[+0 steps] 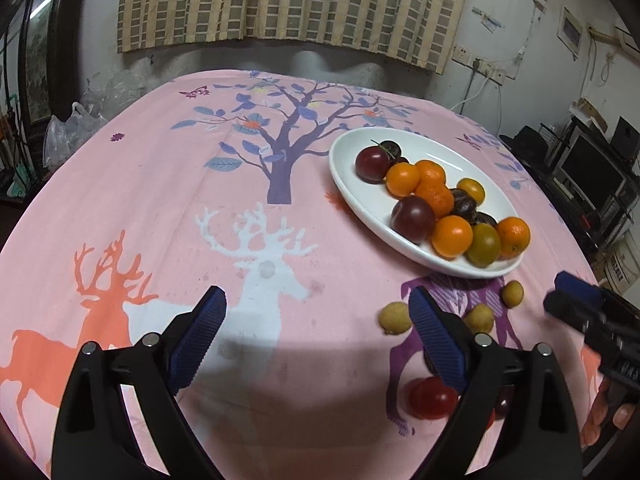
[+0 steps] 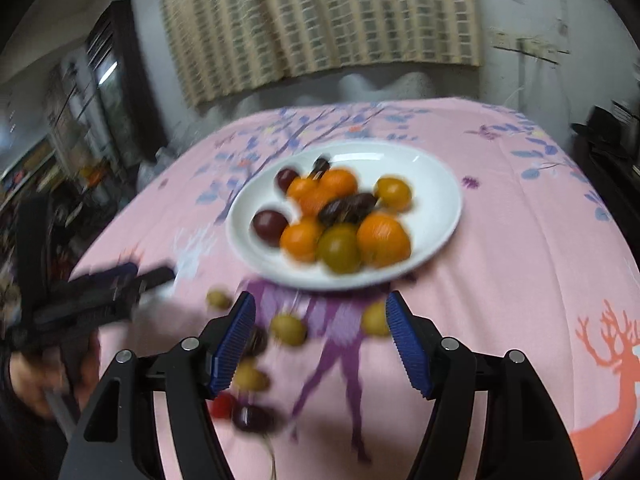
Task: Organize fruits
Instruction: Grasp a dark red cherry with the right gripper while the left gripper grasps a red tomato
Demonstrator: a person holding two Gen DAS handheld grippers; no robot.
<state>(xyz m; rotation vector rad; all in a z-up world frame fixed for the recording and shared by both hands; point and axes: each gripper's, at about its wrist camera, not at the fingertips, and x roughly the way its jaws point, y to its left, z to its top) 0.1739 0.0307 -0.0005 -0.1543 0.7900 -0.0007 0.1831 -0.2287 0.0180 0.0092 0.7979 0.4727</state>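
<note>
Left tool [image 1: 316, 312]: jaws spread wide, nothing between them, over the pink-clothed surface [image 1: 160, 184]. Right tool [image 2: 320, 324]: jaws apart, empty, view blurred. White plate [image 1: 360, 196] holds oranges, dark plums and greenish fruits. Small yellow fruits [image 1: 395, 317] and a red one [image 1: 434, 397] lie loose on the cloth just beside the plate's near edge.

I can read no text from my cameras. In the left wrist view a cardboard box [image 1: 622, 268] at the far right edge carries dark printing, too small and warped for me to make out. The side of the right gripper [image 1: 624, 368] shows some raised lettering there, but I can't decipher it. My right wrist view is blurred throughout and gives me nothing legible.
</note>
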